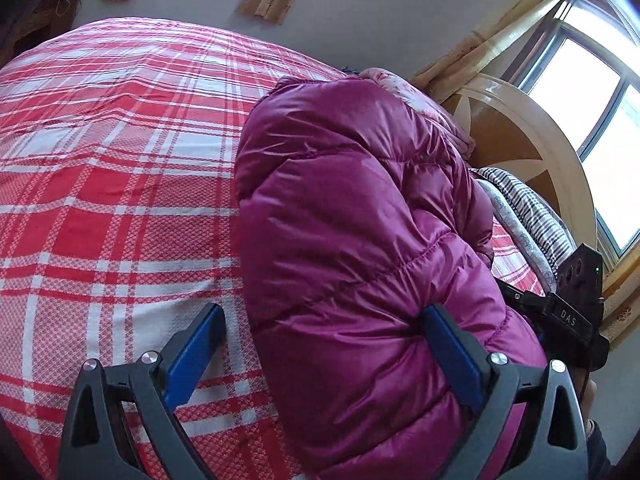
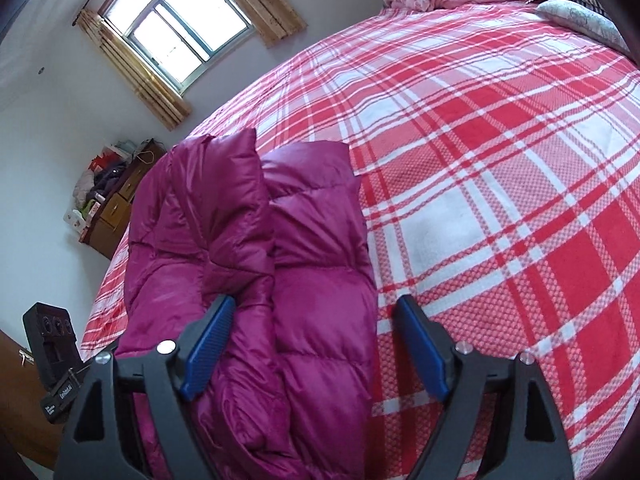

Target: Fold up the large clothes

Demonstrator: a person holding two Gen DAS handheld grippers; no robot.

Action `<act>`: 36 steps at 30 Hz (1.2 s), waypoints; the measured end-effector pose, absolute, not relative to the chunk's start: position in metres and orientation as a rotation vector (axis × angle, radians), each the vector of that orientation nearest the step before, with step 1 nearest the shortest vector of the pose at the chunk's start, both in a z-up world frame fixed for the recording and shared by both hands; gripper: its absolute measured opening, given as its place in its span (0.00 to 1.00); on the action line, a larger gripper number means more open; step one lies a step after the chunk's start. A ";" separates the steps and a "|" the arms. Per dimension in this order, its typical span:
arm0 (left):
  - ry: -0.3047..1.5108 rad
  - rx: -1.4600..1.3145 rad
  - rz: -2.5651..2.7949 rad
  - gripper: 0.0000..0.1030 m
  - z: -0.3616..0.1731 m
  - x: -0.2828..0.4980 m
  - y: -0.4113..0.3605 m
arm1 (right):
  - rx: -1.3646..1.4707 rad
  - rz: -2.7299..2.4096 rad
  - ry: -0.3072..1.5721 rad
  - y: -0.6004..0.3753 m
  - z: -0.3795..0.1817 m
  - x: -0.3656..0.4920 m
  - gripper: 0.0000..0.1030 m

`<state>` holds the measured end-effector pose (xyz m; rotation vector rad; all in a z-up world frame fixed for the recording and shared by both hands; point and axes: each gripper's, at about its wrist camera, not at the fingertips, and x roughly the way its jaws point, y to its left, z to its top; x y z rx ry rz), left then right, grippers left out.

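Glossy magenta quilted down jacket (image 2: 256,264), folded into a puffy bundle on the bed

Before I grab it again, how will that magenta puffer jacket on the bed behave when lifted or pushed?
The magenta puffer jacket looks puffy and quilted, so probably light for its bulk and floppy. Its glossy shell may slip between the pads. On the plaid bedsheet the folded layers bulge, so they will likely spring open.

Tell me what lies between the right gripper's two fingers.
In the right wrist view, the magenta puffer jacket's edge and red plaid bedspread lie between the open right gripper's fingers.
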<state>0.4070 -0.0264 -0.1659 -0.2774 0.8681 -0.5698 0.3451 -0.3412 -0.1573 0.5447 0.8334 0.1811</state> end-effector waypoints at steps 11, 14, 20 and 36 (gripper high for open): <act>0.820 -0.292 -0.656 0.55 -0.149 0.394 -0.035 | 0.532 0.324 0.818 -0.319 -0.147 0.335 0.23; 0.805 -0.293 -0.641 0.48 -0.137 0.383 -0.027 | 0.512 0.339 0.785 -0.306 -0.133 0.321 0.22; 0.729 -0.251 -0.564 0.46 -0.102 0.354 0.004 | 0.483 0.402 0.745 -0.269 -0.110 0.311 0.21; 0.664 -0.190 -0.266 0.46 -0.081 0.323 0.101 | 0.379 0.622 0.790 -0.133 -0.095 0.352 0.21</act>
